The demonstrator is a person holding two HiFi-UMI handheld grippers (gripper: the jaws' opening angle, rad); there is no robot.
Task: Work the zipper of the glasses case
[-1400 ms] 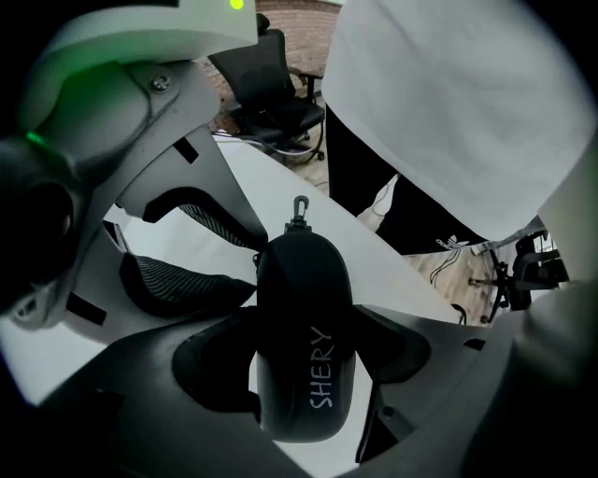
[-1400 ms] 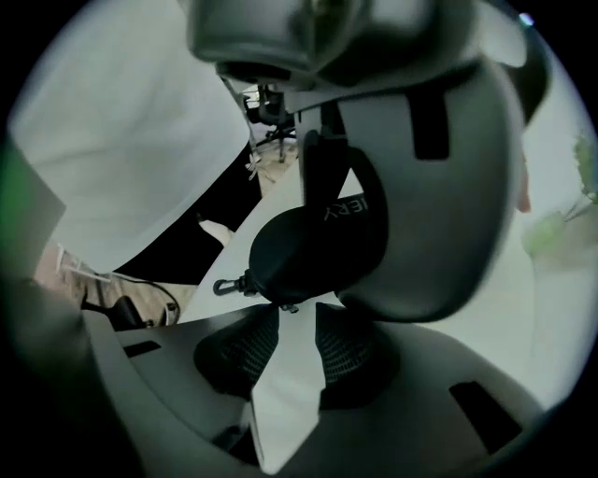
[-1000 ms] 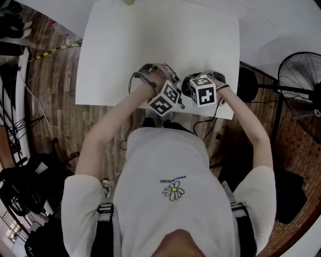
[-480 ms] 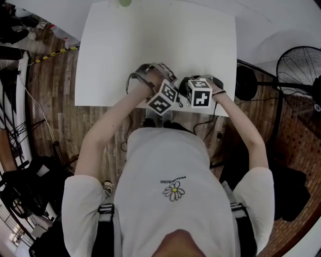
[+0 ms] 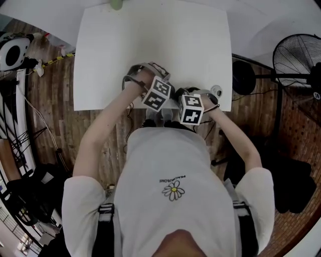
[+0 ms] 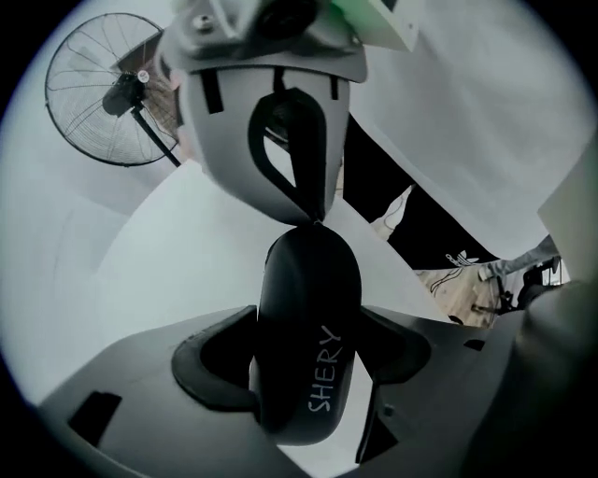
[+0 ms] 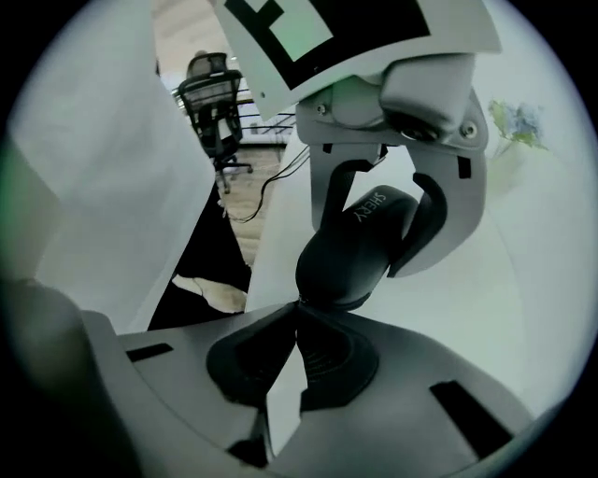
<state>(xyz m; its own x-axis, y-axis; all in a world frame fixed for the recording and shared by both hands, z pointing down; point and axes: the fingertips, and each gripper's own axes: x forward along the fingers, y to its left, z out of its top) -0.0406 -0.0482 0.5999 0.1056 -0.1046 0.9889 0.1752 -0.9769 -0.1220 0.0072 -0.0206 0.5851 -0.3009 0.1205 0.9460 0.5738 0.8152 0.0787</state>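
Note:
A black glasses case [image 6: 304, 317] with white lettering lies lengthwise between the pads of my left gripper [image 6: 306, 355], which is shut on its sides. The case [image 7: 350, 252] points at my right gripper [image 7: 297, 306]. That gripper's tips are shut on the small zipper pull at the case's end. From the left gripper view, the right gripper [image 6: 313, 219] pinches the same end. In the head view the two marker cubes [image 5: 156, 94] [image 5: 191, 109] sit side by side at the table's front edge and hide the case.
The white table [image 5: 150, 40] stretches away from the grippers, with a green object [image 5: 116, 4] at its far edge. A floor fan [image 5: 296, 60] stands to the right on the wooden floor. Cables hang off the table's front edge.
The right gripper has slid left and toward the person, past the table's front edge. The left gripper has barely shifted and keeps its hold on the case.

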